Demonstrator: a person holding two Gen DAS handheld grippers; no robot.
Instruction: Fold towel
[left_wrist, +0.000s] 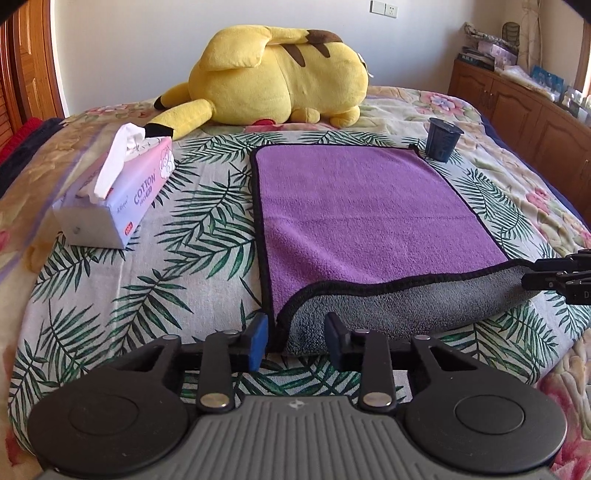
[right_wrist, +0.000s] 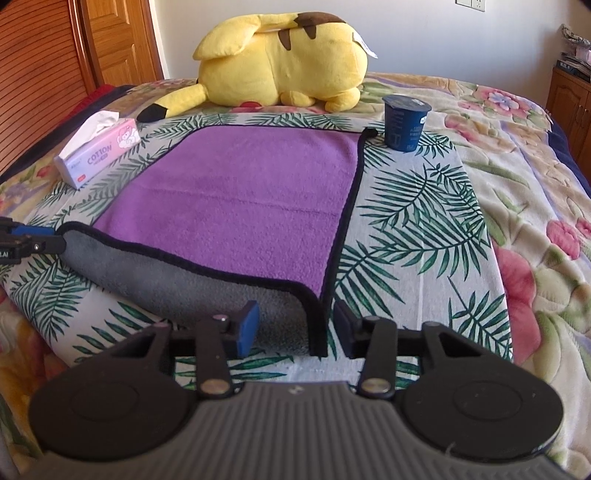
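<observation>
On the bed (left_wrist: 92, 306), atop a palm-leaf cloth (left_wrist: 207, 229), lies one purple towel (left_wrist: 354, 214), its near edge turned back so the grey underside shows. My left claw (left_wrist: 295, 334) sits at the near left corner, fingers spread wide, that corner lying between them; nothing is pinched. My right claw (right_wrist: 293, 326) is likewise released, straddling the near right corner, the black hem between its fingers. In each view the other claw shows at the frame's edge against the opposite end of the raised fold; whether it touches the fabric I cannot tell. Around the towel: one tissue box (left_wrist: 114, 192) to the left, one dark cup (right_wrist: 404, 122) just beside the far right corner, one yellow plush toy (left_wrist: 280, 74) beyond the far edge. Wooden cabinets (left_wrist: 517, 107) stand at right.
</observation>
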